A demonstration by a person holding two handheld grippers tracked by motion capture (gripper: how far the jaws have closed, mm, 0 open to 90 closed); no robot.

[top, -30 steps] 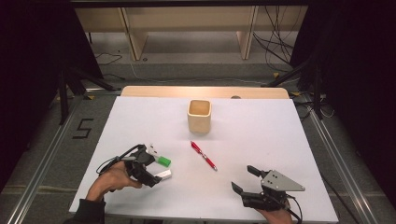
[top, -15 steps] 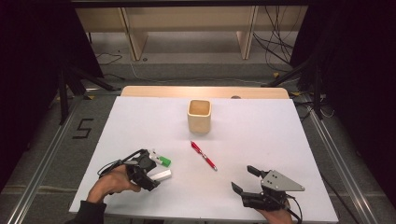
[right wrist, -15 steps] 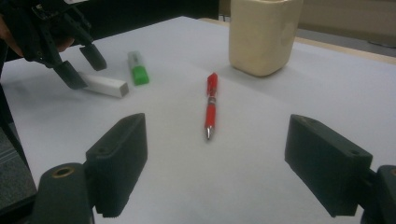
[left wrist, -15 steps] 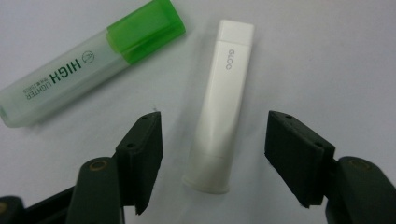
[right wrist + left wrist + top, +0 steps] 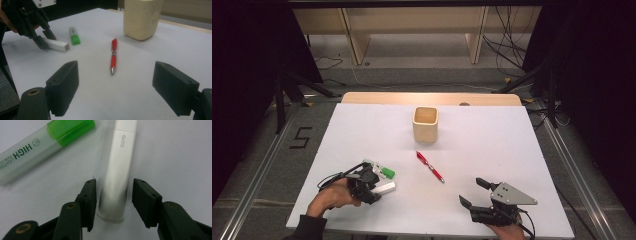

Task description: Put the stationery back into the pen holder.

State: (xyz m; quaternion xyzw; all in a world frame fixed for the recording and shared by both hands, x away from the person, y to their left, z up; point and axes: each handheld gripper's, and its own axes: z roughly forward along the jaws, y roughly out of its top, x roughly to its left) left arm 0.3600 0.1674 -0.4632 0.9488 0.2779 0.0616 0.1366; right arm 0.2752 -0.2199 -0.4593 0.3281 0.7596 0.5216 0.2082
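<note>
Straddling the glue stick [image 5: 117, 172] lengthwise with left tongs [image 5: 113, 202] closing (pads not yet touching), right tongs [image 5: 125, 87] apart

White table [image 5: 512, 150] is carrying five things. Beige cup [image 5: 425, 124] is standing upright as landmark, toward the far edge. Red pen [image 5: 430, 166] is lying just nearer than the cup, slanting away to its right. Green-capped highlighter [image 5: 381, 170] is lying nearer and left of the cup; white glue stick [image 5: 384, 188] is lying just beyond the highlighter, farther from the cup.
</note>
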